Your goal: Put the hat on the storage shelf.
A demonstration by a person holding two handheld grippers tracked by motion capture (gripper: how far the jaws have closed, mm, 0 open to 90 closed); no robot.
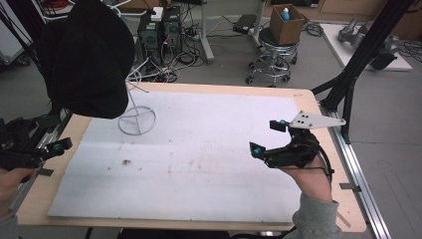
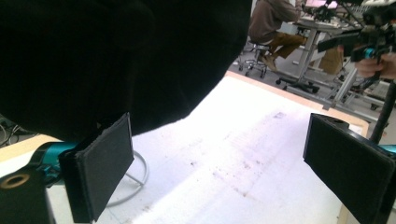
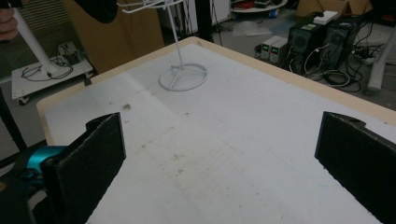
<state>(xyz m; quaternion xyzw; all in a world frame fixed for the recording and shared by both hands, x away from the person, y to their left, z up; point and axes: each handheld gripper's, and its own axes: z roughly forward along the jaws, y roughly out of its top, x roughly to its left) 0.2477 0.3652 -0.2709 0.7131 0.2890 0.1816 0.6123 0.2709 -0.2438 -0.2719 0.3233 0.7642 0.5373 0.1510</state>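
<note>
A black hat (image 1: 87, 55) sits on a white wire stand (image 1: 137, 118) at the far left of the white mat (image 1: 199, 164). My left gripper (image 1: 55, 148) is at the table's left edge, just below the hat. In the left gripper view, that gripper (image 2: 219, 140) is open with nothing in it; the hat (image 2: 116, 56) hangs close above it and the stand's ring base (image 2: 137, 179) lies beside its left jaw. My right gripper (image 1: 266, 137) hovers open over the mat's right side, far from the hat. In the right gripper view it (image 3: 224, 140) faces the stand (image 3: 183, 77) across the mat.
The wooden table (image 1: 328, 199) has a metal rail (image 1: 356, 169) and a black frame post (image 1: 348, 94) at its right edge. Behind the table are computer cases (image 1: 159, 30), cables, and a stool (image 1: 272, 55) carrying a cardboard box. A seated person (image 2: 273, 23) is far off.
</note>
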